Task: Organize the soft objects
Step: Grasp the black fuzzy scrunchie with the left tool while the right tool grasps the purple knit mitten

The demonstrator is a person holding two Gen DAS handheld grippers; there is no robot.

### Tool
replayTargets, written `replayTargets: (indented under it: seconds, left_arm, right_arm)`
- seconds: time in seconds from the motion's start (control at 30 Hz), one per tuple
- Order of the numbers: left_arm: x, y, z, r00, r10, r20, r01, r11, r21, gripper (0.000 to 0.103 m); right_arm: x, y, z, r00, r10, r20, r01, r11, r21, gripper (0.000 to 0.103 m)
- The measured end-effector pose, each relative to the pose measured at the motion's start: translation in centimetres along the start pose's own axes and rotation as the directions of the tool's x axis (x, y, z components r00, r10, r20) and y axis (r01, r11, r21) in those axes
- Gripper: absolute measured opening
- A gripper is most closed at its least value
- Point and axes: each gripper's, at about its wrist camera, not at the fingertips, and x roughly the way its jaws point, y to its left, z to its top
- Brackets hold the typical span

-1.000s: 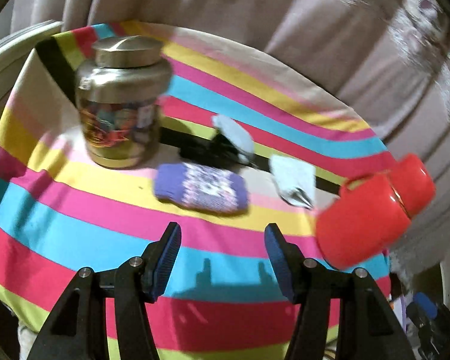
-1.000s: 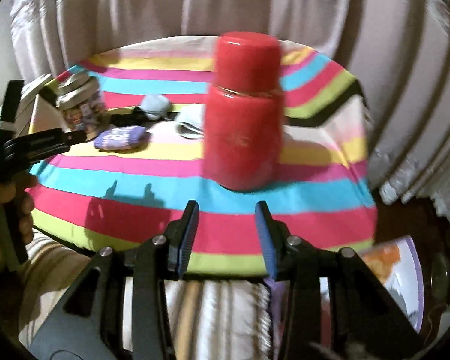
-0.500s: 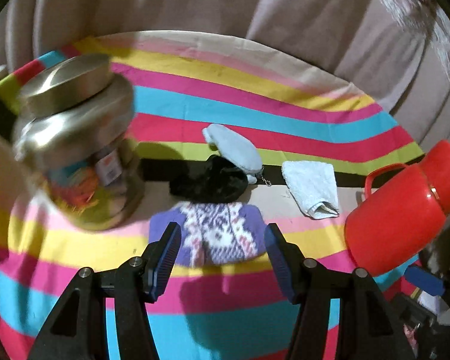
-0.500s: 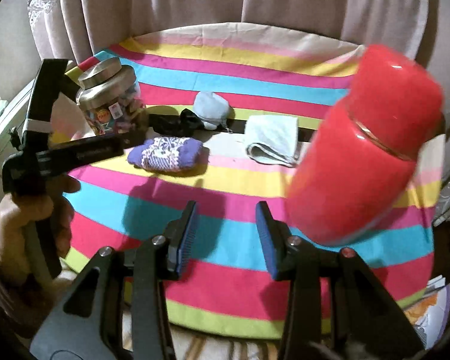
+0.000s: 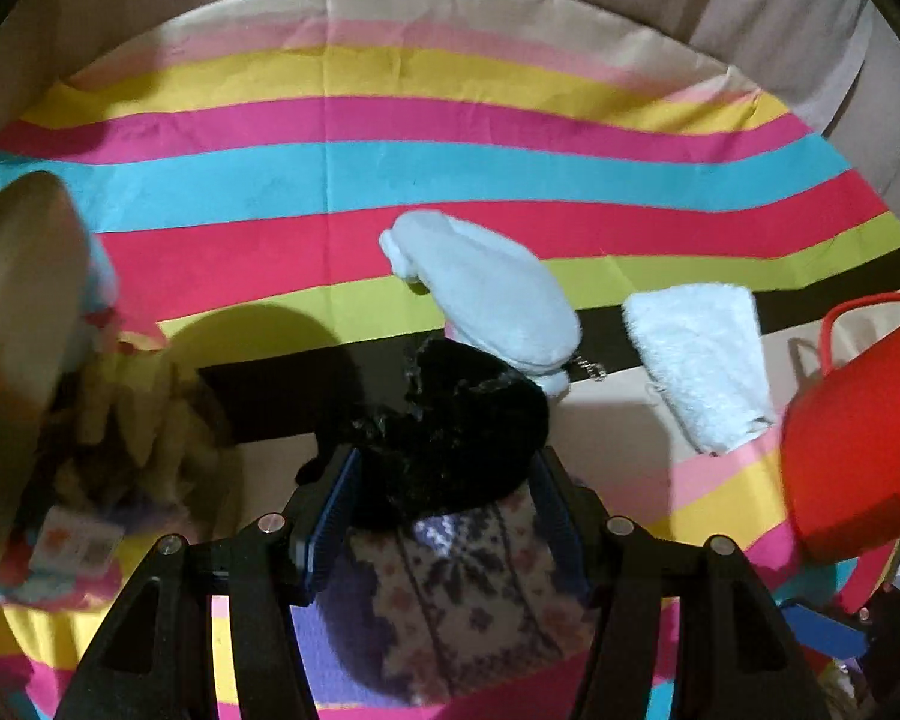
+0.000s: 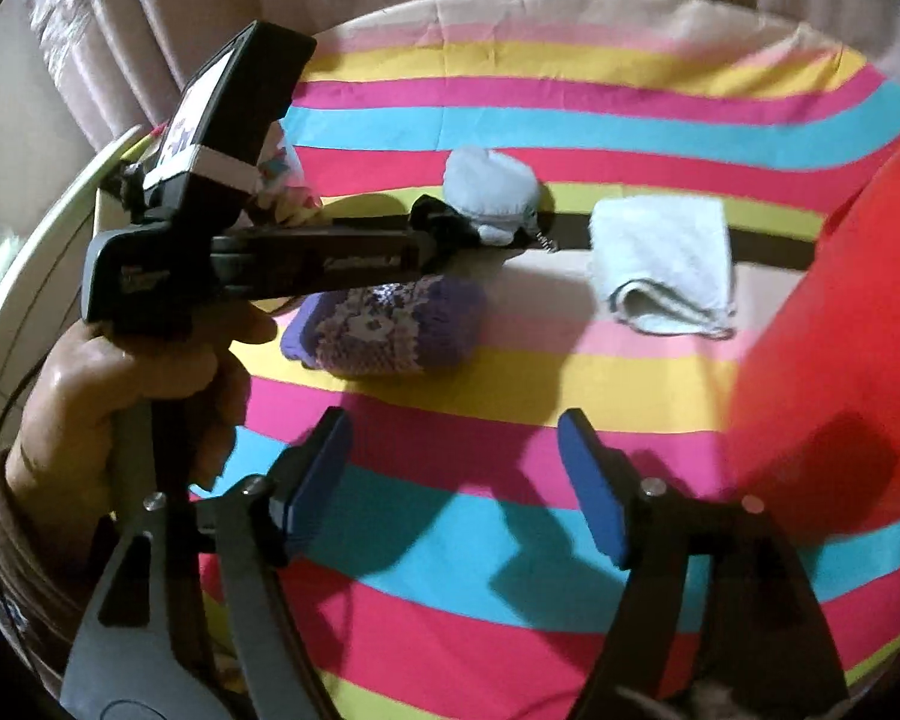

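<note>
Left claw (image 5: 444,510) is open, hanging right over the black fuzzy thing (image 5: 450,420) and the purple knit bundle (image 5: 450,600), pads either side but not squeezing. Both sit mid tabletop (image 5: 450,180), pale blue pouch (image 5: 486,288) just behind. Right claw (image 6: 456,480) has just been opening, nothing in it. Risk: grabbing both softies at once, since they overlap. Jar (image 5: 24,360) at left is too blurred to read; red jug (image 5: 858,450) at right, contents hidden.

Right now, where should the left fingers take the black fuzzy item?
Probably across its rounded middle, coming straight down from above. The black fuzzy item lies between the open left gripper, against the purple knitted sock and the pale blue pouch.
</note>
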Motion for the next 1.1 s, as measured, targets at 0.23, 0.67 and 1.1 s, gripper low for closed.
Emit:
replayTargets:
  seconds: [0.23,0.67,1.1]
  left_arm:
    - [0.6,0.3,-0.9,1.0,-0.009,-0.021,0.009,1.0,0.006,0.022]
    - [-5.5,1.5,-1.5,0.989,-0.063,0.133,0.073,0.995,-0.073,0.021]
    - [-9.7,4.7,-3.1,0.98,-0.038,0.194,0.072,0.982,-0.174,0.022]
  right_arm:
    - [3.2,0.6,0.6,0.998,0.052,-0.03,-0.052,0.999,0.007,0.077]
    - [6.7,0.9,1.8,0.999,0.034,-0.026,-0.032,0.998,0.054,0.076]
    - [8.2,2.9,2.2,0.989,-0.144,0.036,0.147,0.985,-0.094,0.035]
